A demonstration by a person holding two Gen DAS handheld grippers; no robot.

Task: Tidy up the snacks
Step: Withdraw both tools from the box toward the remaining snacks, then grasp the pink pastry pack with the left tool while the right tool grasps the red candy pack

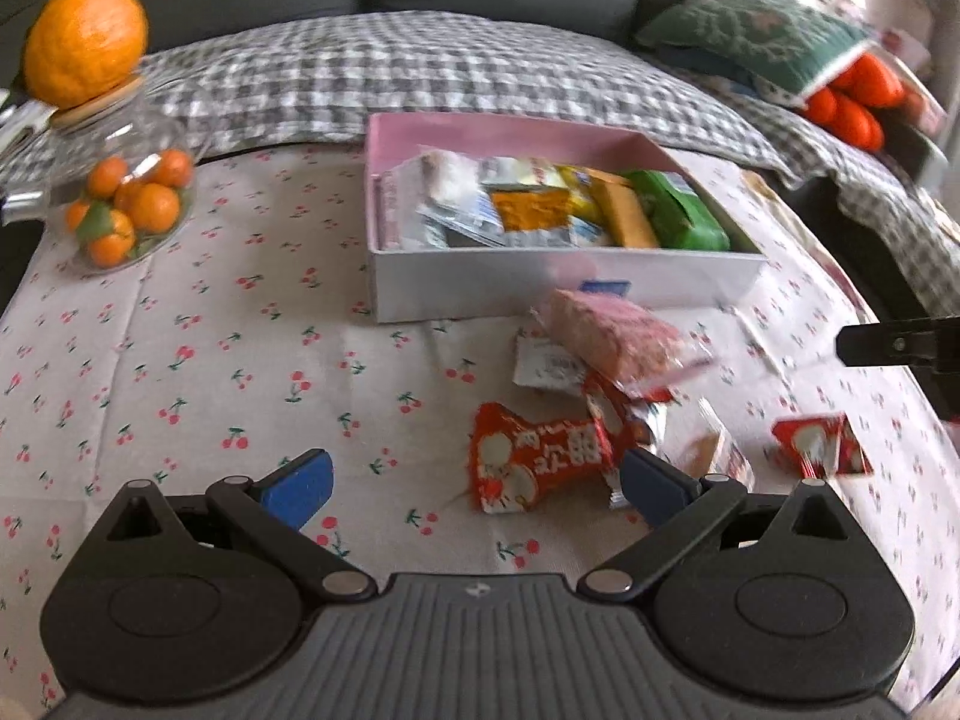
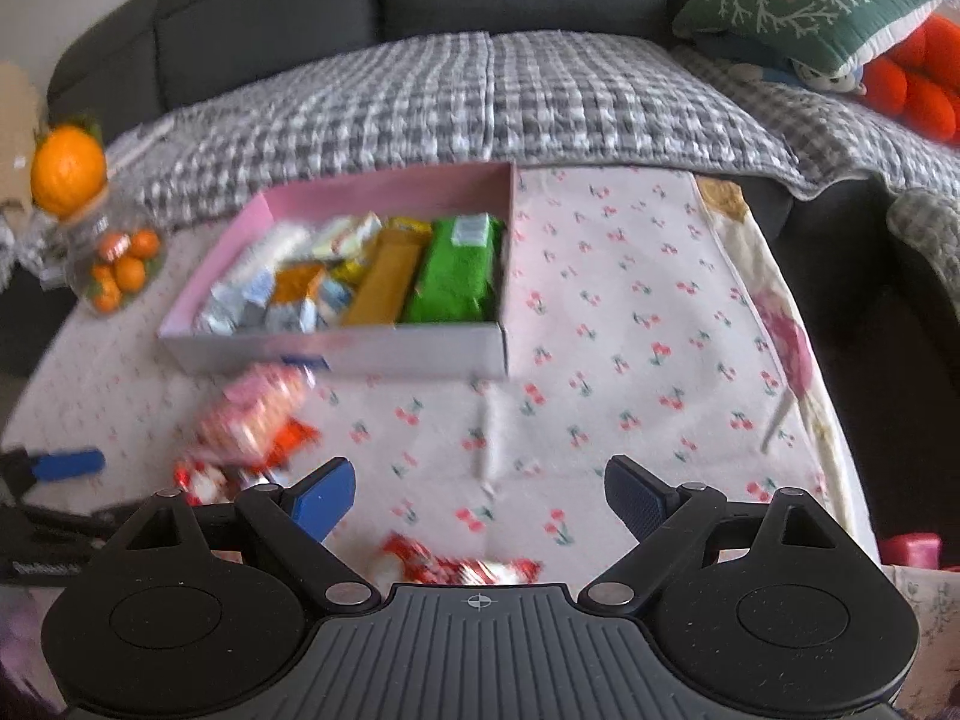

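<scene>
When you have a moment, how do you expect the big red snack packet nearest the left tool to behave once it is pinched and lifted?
The red snack packet looks like thin glossy film, so it is probably light and may slip between the pads. Its crinkled, twisted ends suggest it will flop and crumple rather than stay stiff. Lying flat on the cherry-print tablecloth, it seems unlikely to roll.

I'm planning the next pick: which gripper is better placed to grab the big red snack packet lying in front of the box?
Left, probably. The left gripper is open, and the red packet lies just ahead between its fingers. The right gripper is open too, but faces mostly bare tablecloth, with a different red packet under it.
</scene>
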